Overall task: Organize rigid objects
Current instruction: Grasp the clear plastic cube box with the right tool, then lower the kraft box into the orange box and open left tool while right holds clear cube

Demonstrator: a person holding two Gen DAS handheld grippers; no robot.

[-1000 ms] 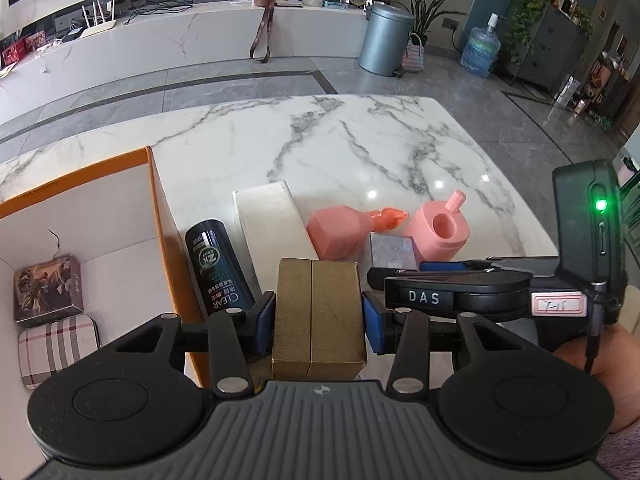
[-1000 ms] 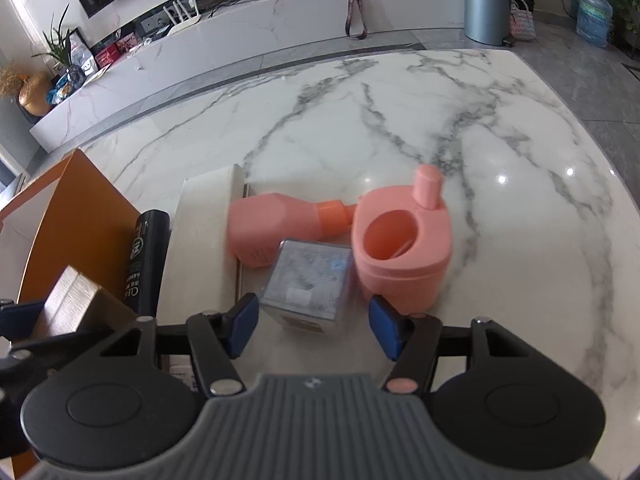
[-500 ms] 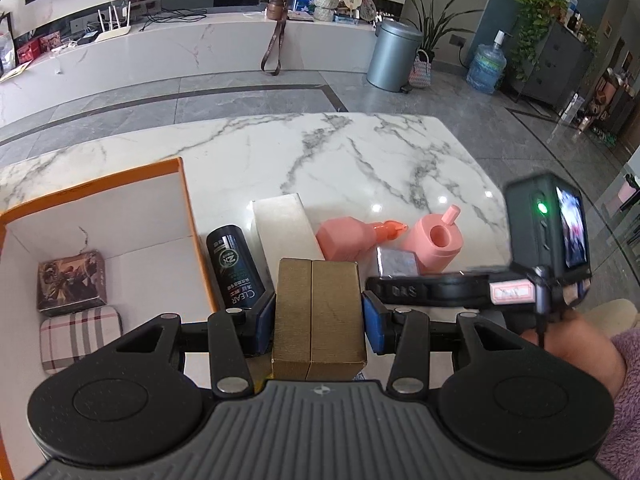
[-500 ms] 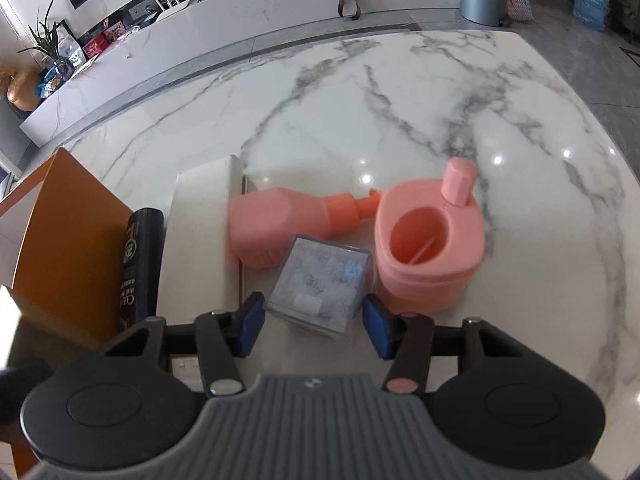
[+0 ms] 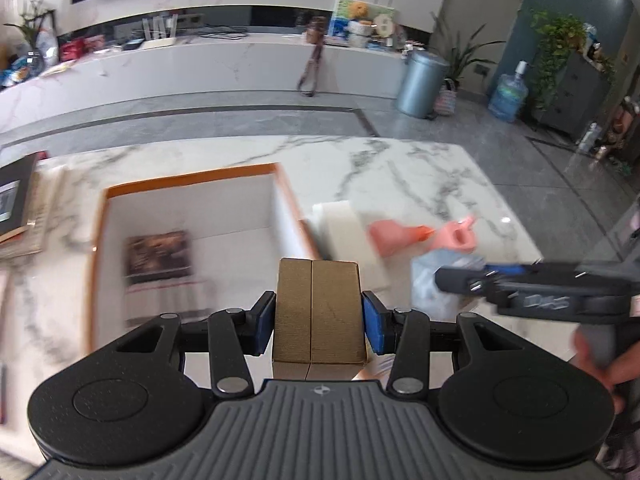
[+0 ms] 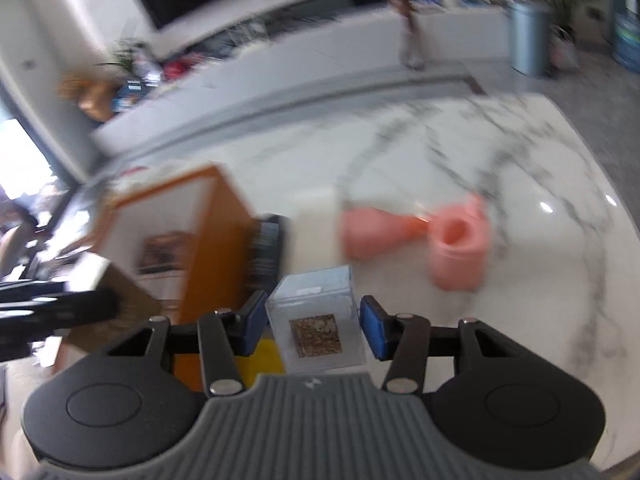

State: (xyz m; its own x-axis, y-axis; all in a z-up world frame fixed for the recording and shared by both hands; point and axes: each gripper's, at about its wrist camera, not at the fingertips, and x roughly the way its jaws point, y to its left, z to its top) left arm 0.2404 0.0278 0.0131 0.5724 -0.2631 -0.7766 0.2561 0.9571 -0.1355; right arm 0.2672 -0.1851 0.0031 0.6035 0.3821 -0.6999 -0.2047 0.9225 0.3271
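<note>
So both are loaded: left gripper point(image 5: 319, 317) clamps the gold box point(image 5: 318, 312) near the orange bin's point(image 5: 192, 178) right wall, right gripper point(image 6: 313, 322) pinches the clear cube point(image 6: 318, 320). Clear that wall, lower gently beside the boxes inside, release one at a time.

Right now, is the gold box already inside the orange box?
No, the gold box is gripped by the left gripper, above the orange box.
</note>
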